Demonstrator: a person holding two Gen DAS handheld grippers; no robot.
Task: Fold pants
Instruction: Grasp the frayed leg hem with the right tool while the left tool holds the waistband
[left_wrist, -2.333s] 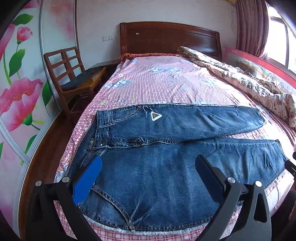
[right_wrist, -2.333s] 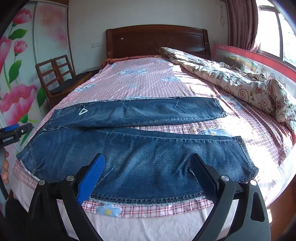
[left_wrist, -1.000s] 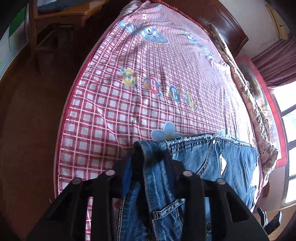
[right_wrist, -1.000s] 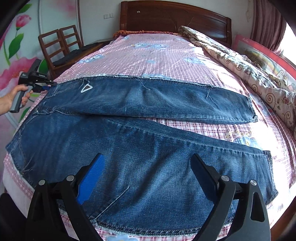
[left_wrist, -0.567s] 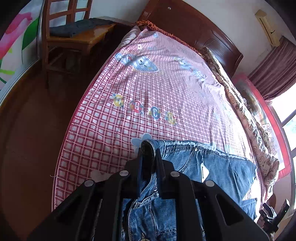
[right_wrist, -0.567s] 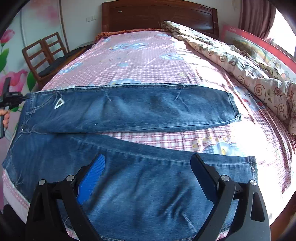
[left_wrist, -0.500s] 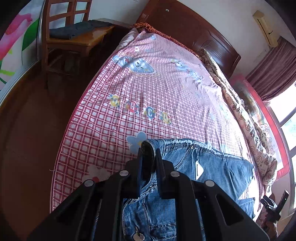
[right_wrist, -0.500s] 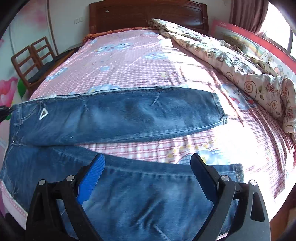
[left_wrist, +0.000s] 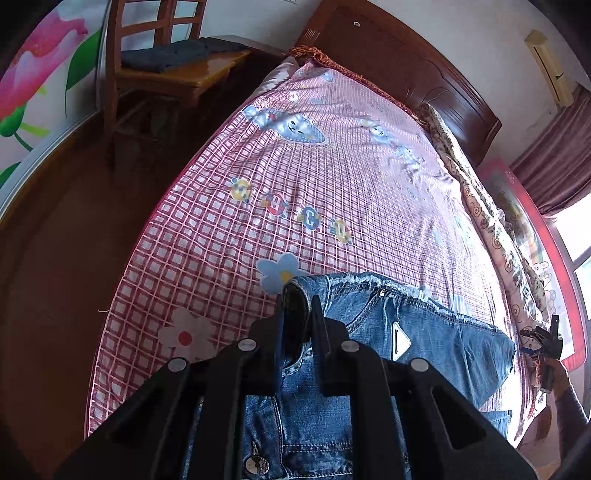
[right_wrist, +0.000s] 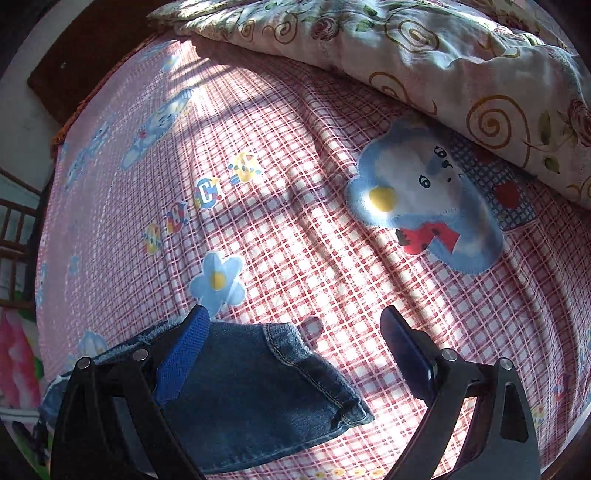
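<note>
The pants (left_wrist: 369, 354), a pair of blue denim jeans, lie spread across the near part of a bed (left_wrist: 332, 184) covered by a pink-and-white checked sheet printed with flowers, letters and cartoon animals. In the left wrist view, the left hand-held gripper (left_wrist: 297, 310) is clamped tight on a bunched fold of the waistband corner, the denim squeezed between its two black fingers and rising just above their tips. Beside that pinch, the waistband's frayed edge runs off to the right, with a metal rivet and a white triangular tag (left_wrist: 400, 341) showing on the fabric. A metal button sits on the denim at the bottom of this view between the gripper's arms. In the right wrist view, the right hand-held gripper (right_wrist: 295, 336) stands wide apart and grips nothing; its blue-padded left finger (right_wrist: 184, 347) rests over the hem end of a pant leg (right_wrist: 258, 391), while its other finger (right_wrist: 406, 354) hangs above bare sheet, well clear of the denim. A floral quilt (right_wrist: 406, 48) with gold swirls is heaped along the far side of the bed. A dark wooden headboard (left_wrist: 399, 62) closes the bed's far end, and a wooden chair (left_wrist: 162, 66) with a dark folded cloth on its seat stands on the floor beside the bed.
</note>
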